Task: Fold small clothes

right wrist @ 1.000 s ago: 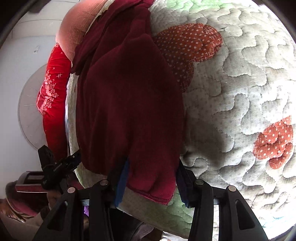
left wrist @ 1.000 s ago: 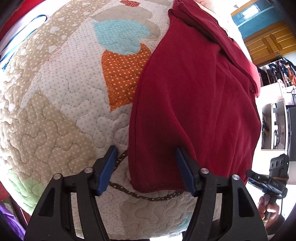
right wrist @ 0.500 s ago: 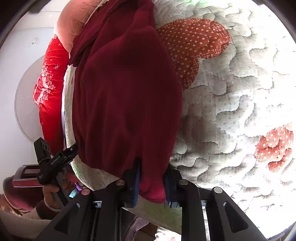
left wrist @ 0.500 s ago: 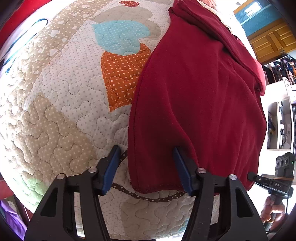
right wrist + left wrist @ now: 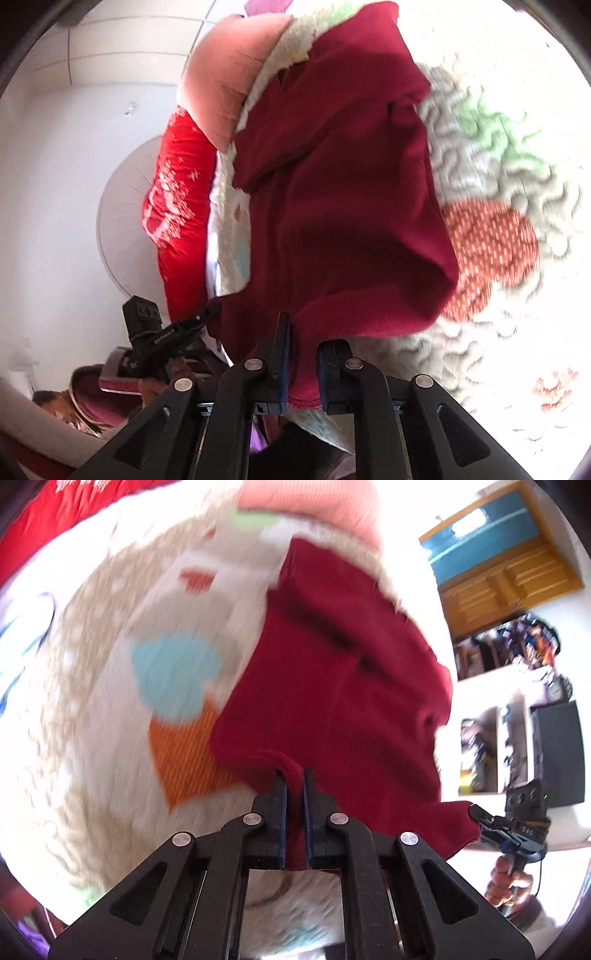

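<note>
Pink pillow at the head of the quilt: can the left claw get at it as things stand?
Probably not. The left claw is shut on the near hem of the maroon garment, and the pink pillow lies beyond the garment's far end on the quilt. It would need to let go first.

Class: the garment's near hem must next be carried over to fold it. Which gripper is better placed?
Neither alone: left gripper and right gripper each pinch a hem corner of the garment, so both should carry together.

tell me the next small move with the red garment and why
Probably carry both corners forward together toward the far edge to fold it in half: the left gripper and right gripper each pinch the near hem of the dark red garment, lifted off the quilt.
</note>
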Action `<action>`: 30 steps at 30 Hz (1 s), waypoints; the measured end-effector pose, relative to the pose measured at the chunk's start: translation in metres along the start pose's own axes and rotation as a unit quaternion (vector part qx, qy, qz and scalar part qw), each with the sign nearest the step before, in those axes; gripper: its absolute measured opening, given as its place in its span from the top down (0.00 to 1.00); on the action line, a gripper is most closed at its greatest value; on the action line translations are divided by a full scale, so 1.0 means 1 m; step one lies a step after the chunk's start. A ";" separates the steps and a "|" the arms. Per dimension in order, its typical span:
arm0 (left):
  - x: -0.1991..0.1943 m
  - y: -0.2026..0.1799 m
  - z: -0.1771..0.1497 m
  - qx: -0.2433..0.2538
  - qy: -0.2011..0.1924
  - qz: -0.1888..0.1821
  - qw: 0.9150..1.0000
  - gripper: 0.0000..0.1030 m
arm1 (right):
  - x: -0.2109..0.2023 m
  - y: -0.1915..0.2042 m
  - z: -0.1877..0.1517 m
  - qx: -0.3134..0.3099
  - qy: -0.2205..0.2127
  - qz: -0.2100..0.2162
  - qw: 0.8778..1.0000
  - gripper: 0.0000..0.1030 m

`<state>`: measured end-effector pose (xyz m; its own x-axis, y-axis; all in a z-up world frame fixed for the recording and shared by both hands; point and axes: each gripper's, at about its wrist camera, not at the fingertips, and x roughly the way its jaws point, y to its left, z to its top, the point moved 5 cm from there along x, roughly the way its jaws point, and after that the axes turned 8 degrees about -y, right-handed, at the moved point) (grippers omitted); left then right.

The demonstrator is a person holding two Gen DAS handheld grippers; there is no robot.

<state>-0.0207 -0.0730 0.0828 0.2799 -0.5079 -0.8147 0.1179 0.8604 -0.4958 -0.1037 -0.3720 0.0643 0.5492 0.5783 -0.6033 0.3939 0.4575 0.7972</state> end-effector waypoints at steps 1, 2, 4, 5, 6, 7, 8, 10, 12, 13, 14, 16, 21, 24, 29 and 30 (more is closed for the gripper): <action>0.002 -0.005 0.016 -0.003 -0.010 -0.008 1.000 0.94 | -0.002 0.004 0.013 0.002 -0.015 0.011 1.000 0.89; 0.003 -0.005 0.026 -0.003 -0.016 -0.013 1.000 0.94 | -0.004 0.007 0.027 0.004 -0.031 0.020 0.999 0.89; 0.010 -0.015 0.055 0.001 -0.033 -0.018 0.999 0.95 | -0.005 0.015 0.055 0.008 -0.062 0.033 0.998 0.89; 0.015 -0.023 0.070 0.004 -0.041 -0.024 0.999 0.95 | -0.005 0.017 0.070 0.006 -0.077 0.034 0.996 0.89; 0.020 -0.031 0.086 0.012 -0.051 -0.029 0.998 0.95 | -0.004 0.019 0.085 -0.001 -0.090 0.032 0.995 0.89; 0.026 -0.038 0.102 0.025 -0.064 -0.028 0.997 0.95 | -0.001 0.023 0.098 -0.008 -0.101 0.031 0.994 0.89; 0.030 -0.044 0.118 0.041 -0.075 -0.024 0.996 0.95 | 0.001 0.025 0.111 -0.014 -0.110 0.030 0.993 0.89; 0.043 -0.053 0.142 0.060 -0.092 -0.017 0.994 0.95 | 0.009 0.025 0.138 -0.022 -0.127 0.017 0.992 0.89; 0.068 -0.058 0.168 0.068 -0.098 -0.002 0.993 0.95 | 0.022 0.020 0.162 -0.020 -0.133 0.000 0.991 0.89; 0.078 -0.056 0.179 0.069 -0.098 0.005 0.993 0.95 | 0.030 0.015 0.174 -0.017 -0.135 -0.013 0.991 0.89; 0.092 -0.056 0.191 0.071 -0.099 0.020 0.992 0.95 | 0.038 0.010 0.185 -0.013 -0.136 -0.023 0.990 0.89; 0.110 -0.054 0.208 0.067 -0.100 0.035 0.992 0.95 | 0.053 0.003 0.203 -0.011 -0.134 -0.037 0.990 0.89; 0.143 -0.047 0.231 0.045 -0.095 0.055 0.993 0.95 | 0.062 -0.024 0.238 0.014 -0.139 -0.076 0.987 0.89; 0.149 -0.053 0.246 0.040 -0.098 0.045 0.993 0.94 | 0.056 -0.022 0.246 0.014 -0.154 -0.072 0.985 0.89; 0.152 -0.070 0.259 0.048 -0.079 0.036 0.995 0.41 | 0.041 -0.021 0.257 0.020 -0.162 -0.104 0.981 0.66; 0.149 -0.072 0.260 0.058 -0.085 0.037 0.994 0.37 | 0.034 -0.023 0.258 0.031 -0.175 -0.104 0.979 0.53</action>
<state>0.2598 -0.1997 0.0758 0.4479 -0.4375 -0.7797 0.1984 0.8990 -0.3905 0.0959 -0.5375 0.0317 0.6666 0.2055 -0.7165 0.5626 0.4918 0.6645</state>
